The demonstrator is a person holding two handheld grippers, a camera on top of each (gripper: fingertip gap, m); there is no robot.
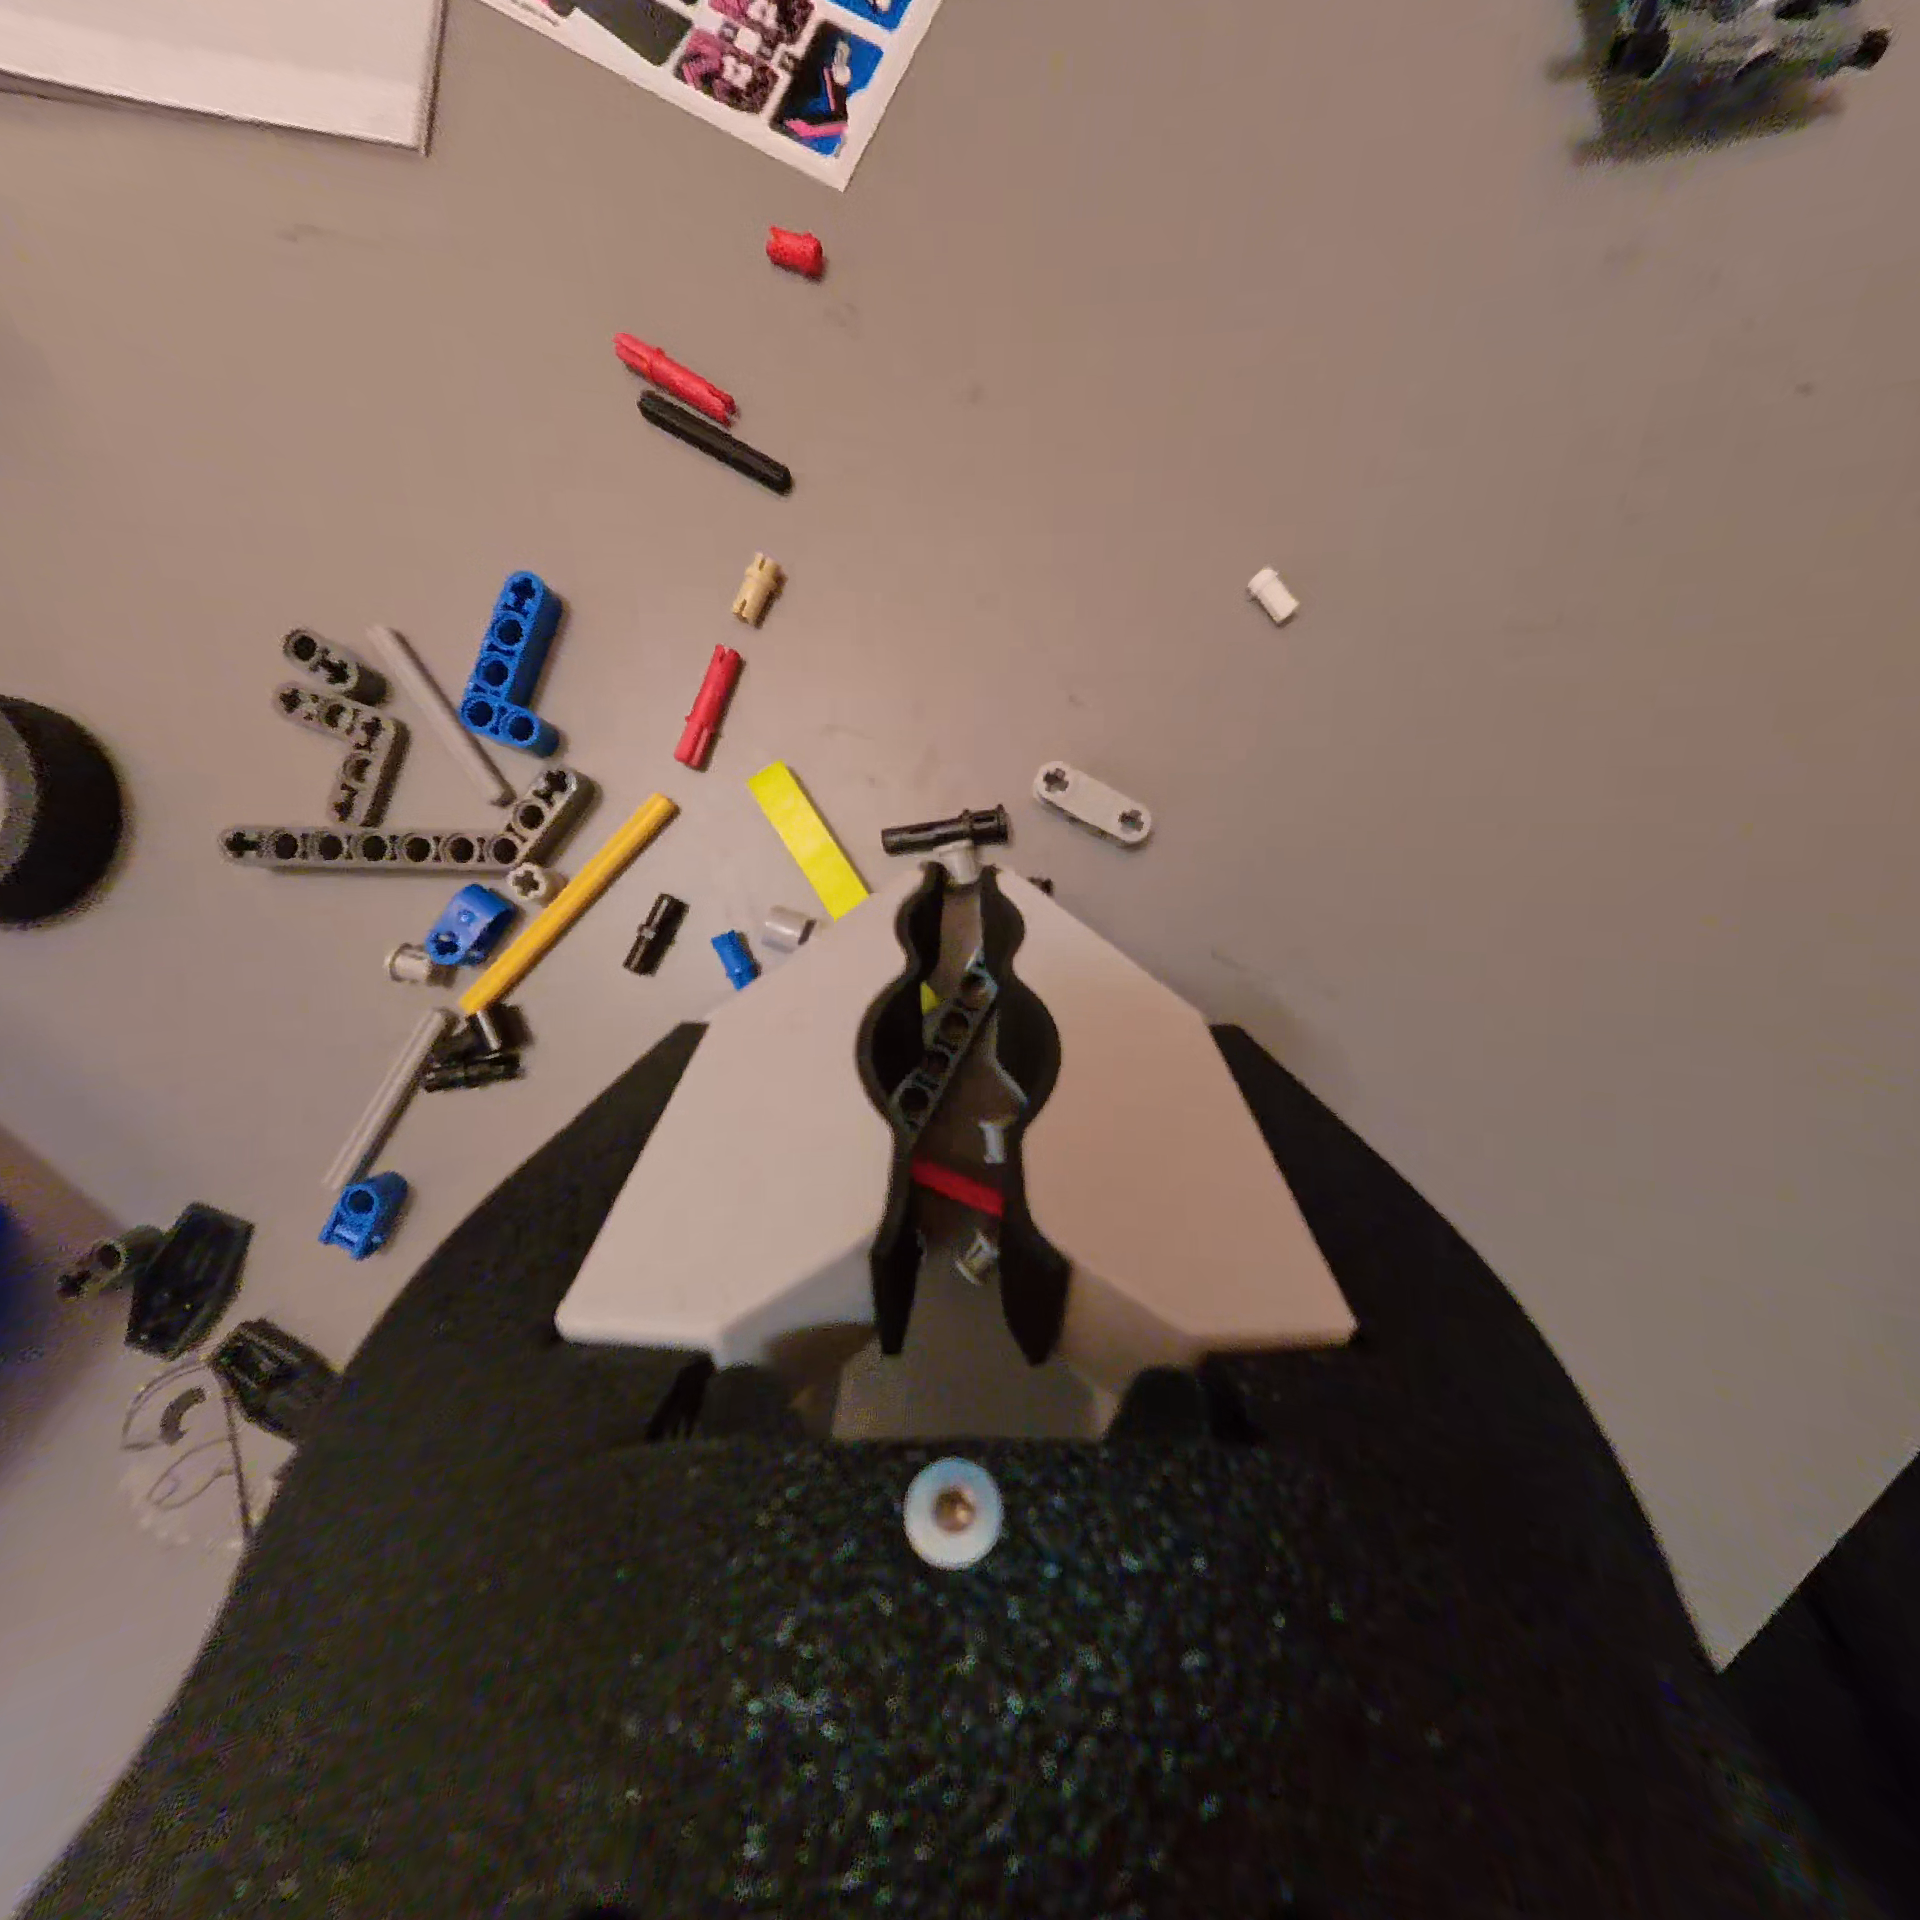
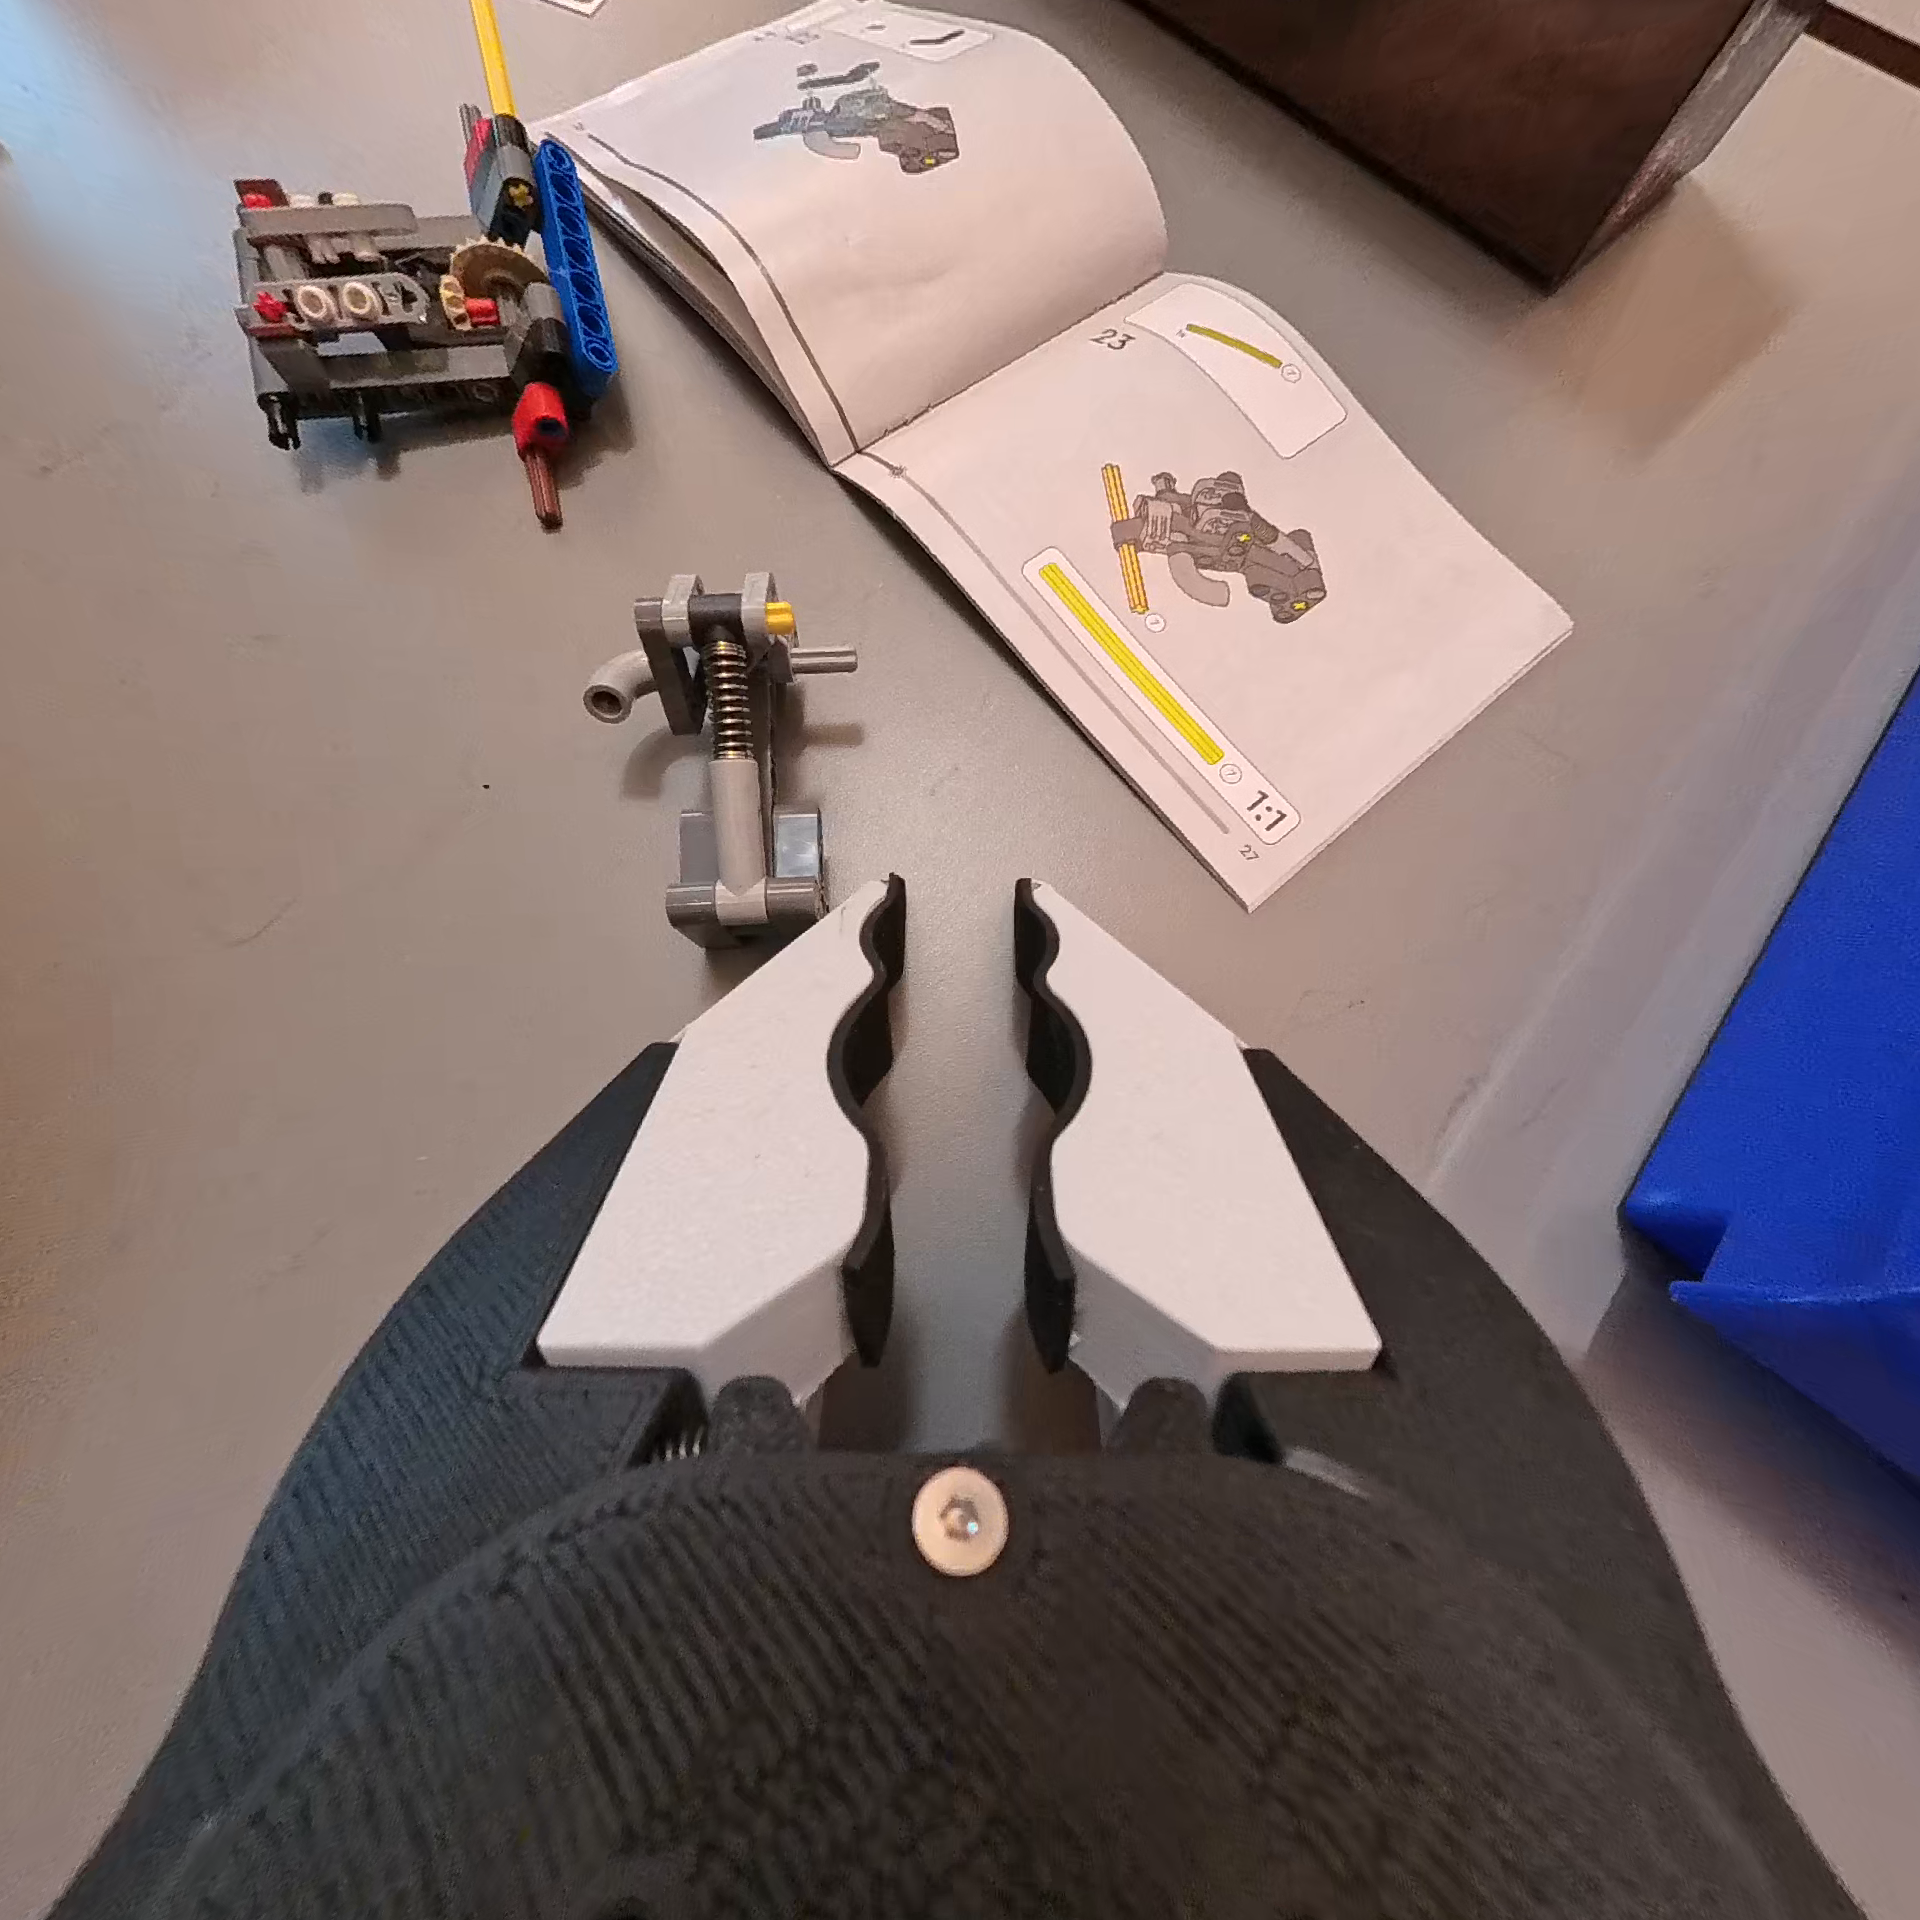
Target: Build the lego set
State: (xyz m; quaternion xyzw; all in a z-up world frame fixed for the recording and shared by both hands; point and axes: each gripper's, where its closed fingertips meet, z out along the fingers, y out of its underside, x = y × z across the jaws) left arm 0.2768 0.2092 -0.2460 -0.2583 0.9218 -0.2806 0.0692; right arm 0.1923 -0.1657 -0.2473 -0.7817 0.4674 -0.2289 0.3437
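Note:
In the left wrist view my left gripper is shut on a small lego sub-assembly: a dark grey holed beam with a red part, and a light grey pin poking out at the fingertips. A black T-shaped pin lies just beyond the tips. In the right wrist view my right gripper is open and empty above the table. A grey spring shock-absorber assembly lies just ahead and left of it. A larger grey, blue and red build sits farther back left.
Loose parts lie left of the left gripper: a blue L-beam, a long grey beam, a yellow axle, a yellow tile and a black axle. An open instruction booklet, a blue bin and a brown box lie around the right gripper. My right fingertips sit around 40 cm from my left ones.

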